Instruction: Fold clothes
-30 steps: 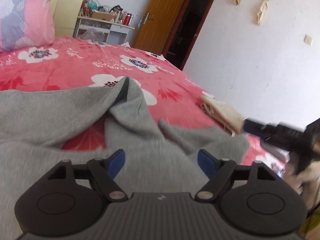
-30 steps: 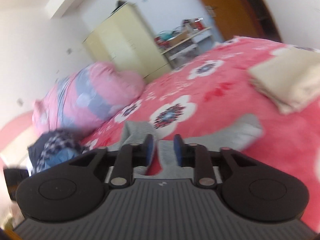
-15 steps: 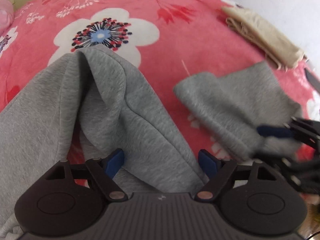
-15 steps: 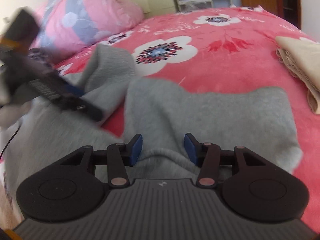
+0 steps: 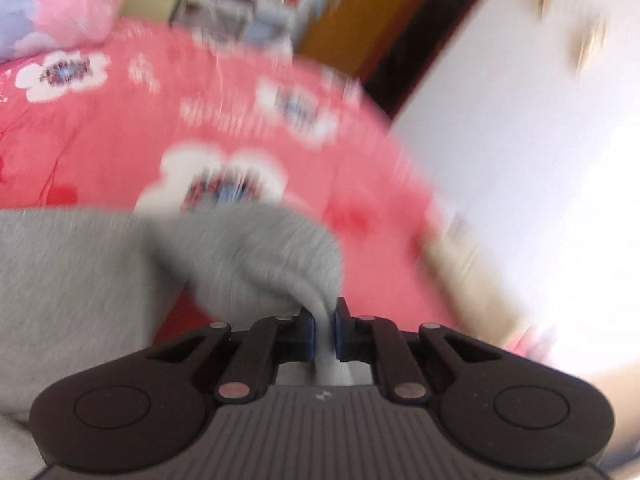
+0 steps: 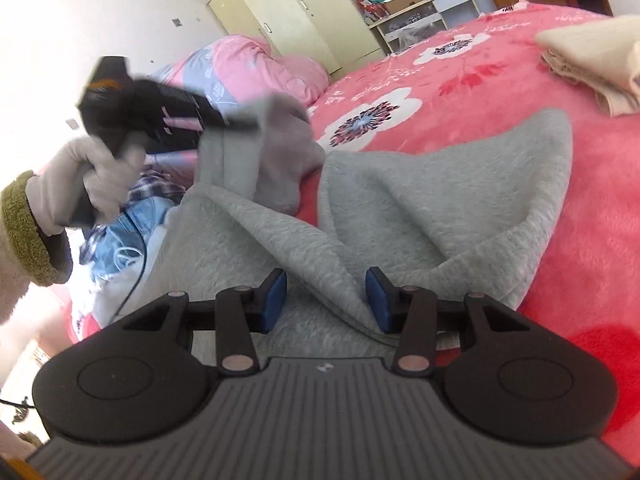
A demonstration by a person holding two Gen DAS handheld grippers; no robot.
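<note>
The sweatshirt point(image 6: 400, 208) lies on the bed point(image 6: 560, 120), spreading ahead of the right tongs point(image 6: 326, 300). Folded cloth point(image 6: 592, 60) sits far right; a pillow point(image 6: 248, 68) behind, left.

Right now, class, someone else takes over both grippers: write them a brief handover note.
Left gripper: shut on a bunched part of the grey garment, lifted off the bed.
Right gripper: open, a fold of the grey cloth between its fingers, not pinched.
Done: one grip only. The garment lies rumpled on the bed.
Left: grip with the right, spread flat, fold.
</note>
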